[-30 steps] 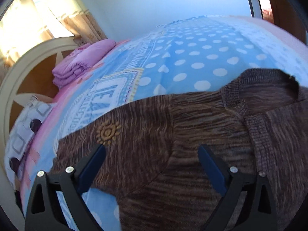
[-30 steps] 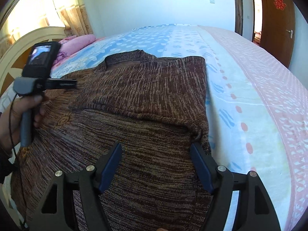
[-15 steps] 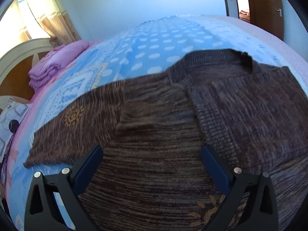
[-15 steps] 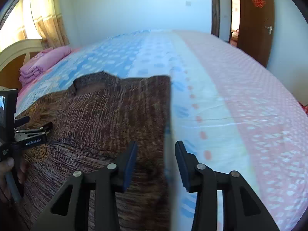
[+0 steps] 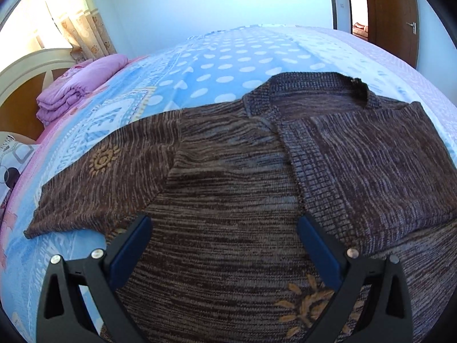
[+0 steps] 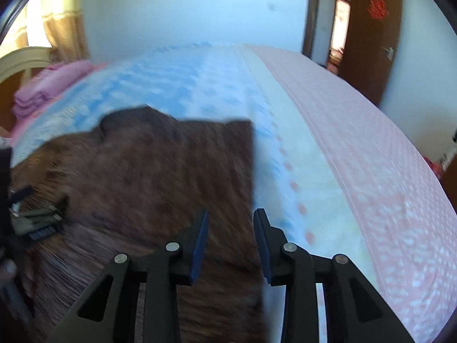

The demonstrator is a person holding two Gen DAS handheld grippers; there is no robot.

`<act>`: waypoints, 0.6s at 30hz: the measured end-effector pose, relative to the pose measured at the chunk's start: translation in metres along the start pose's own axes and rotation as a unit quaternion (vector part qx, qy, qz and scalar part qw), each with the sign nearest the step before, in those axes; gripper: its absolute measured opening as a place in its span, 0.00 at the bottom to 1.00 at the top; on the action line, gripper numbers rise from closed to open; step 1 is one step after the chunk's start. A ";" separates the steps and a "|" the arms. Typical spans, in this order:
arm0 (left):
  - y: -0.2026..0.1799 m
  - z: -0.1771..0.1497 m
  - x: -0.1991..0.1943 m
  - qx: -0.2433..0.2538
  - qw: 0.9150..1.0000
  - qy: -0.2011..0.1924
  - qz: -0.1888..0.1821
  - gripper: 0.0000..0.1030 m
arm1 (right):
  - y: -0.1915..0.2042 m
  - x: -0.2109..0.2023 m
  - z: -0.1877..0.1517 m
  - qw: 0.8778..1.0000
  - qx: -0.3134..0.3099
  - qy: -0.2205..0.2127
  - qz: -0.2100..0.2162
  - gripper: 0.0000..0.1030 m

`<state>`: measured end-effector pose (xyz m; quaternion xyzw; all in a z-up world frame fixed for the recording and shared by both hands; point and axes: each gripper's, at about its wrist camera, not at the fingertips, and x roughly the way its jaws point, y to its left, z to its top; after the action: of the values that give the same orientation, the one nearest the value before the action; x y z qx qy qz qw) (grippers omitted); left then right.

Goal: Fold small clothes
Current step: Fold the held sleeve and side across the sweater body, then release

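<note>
A brown knit sweater (image 5: 228, 188) lies flat on the bed (image 5: 228, 57), one sleeve folded across its front. The left tool (image 5: 225, 245) hovers released above it. The right tool (image 6: 231, 228), jaws narrowed but apart, straddles the sweater's side edge, gripping nothing visible. Folded purple bedding (image 5: 77, 85) sits by the headboard (image 5: 25, 65); a brown door (image 5: 400, 17) stands beyond.

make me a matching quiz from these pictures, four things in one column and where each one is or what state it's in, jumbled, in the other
Things:
1. sweater
2. purple blanket
3. left gripper
4. door

Places or states:
A. folded in a pile by the headboard
B. fingers wide apart above the knit
C. spread on the bed, right side folded in, left sleeve out flat
D. brown, with a red decoration, on the far right

Pairs: 1-C, 2-A, 3-B, 4-D
</note>
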<state>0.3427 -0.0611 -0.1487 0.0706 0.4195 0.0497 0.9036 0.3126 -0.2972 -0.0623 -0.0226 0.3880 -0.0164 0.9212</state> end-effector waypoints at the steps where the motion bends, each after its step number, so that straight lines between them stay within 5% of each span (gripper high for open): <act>1: 0.001 0.000 0.000 -0.004 1.000 0.000 -0.003 1.00 | 0.007 0.005 0.007 1.000 -0.006 -0.001 0.003 0.32; 7: 0.009 0.004 0.000 -0.033 0.999 0.003 -0.011 1.00 | -0.001 0.072 0.035 0.994 -0.026 0.062 -0.088 0.27; 15: -0.018 0.006 -0.001 0.024 1.000 -0.012 -0.009 1.00 | -0.056 0.073 0.013 0.994 0.030 0.064 -0.088 0.18; 18: -0.013 0.005 -0.004 0.012 1.000 -0.019 -0.019 1.00 | -0.055 0.058 0.017 0.997 0.037 0.028 -0.069 0.18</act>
<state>0.3439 -0.0751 -0.1445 0.0746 0.4038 0.0257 0.9114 0.3648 -0.3541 -0.0893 -0.0148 0.4107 -0.0945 0.9067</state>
